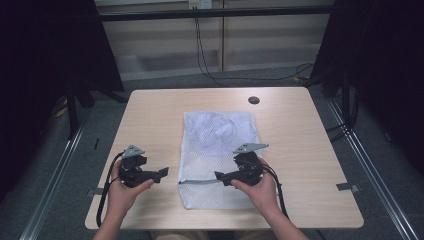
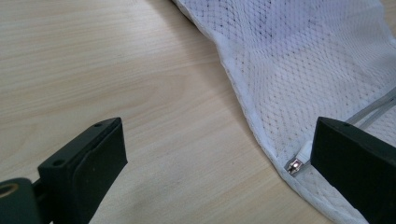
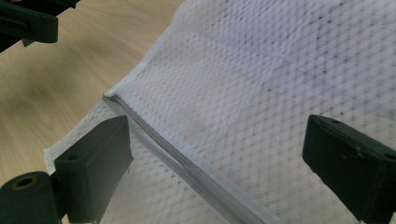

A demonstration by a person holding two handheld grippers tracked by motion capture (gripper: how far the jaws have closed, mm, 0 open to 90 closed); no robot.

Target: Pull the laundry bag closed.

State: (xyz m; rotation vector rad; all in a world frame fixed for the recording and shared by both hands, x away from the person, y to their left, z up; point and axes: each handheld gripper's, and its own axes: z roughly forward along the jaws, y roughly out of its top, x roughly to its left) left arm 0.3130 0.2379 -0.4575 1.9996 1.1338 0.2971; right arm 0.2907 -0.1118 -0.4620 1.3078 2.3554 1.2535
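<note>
Surface: pale wood-grain tabletop (image 1: 150, 115), rounded corners, a small dark round grommet (image 1: 254, 100) near the far edge. Grey floor around it, metal rails (image 1: 60, 165) running along both sides, dark curtains (image 1: 45, 50) left and right, a pale panelled wall at the back with black cables (image 1: 202, 55) hanging from a socket and trailing across the floor.

Left side: person's left hand (image 1: 122, 192) holds the left claw (image 1: 162, 173) low over bare wood, pointed right toward the bag, just short of its left edge. In the left gripper view its jaws stand spread wide, nothing between them but tabletop; the right jaw sits beside the bag's hem where a small metal zipper end (image 2: 294, 165) shows. A black cable (image 1: 105, 195) loops from this claw off the near edge.

Centre: white mesh laundry bag (image 1: 220, 150) lies flat on the tabletop, long side running away from the person, something pale and crumpled inside its far half. A grey zipper line (image 3: 187, 163) crosses the bag near its front end.

Right side: right hand (image 1: 257, 190) holds the right claw (image 1: 219, 176) over the bag's near part, pointing left. In the right gripper view the jaws are spread wide above the mesh, straddling the zipper seam, pinching nothing; whether the tips touch the mesh, cannot tell. The other claw shows at that view's top left corner.

Nothing stands between either claw and the bag.
</note>
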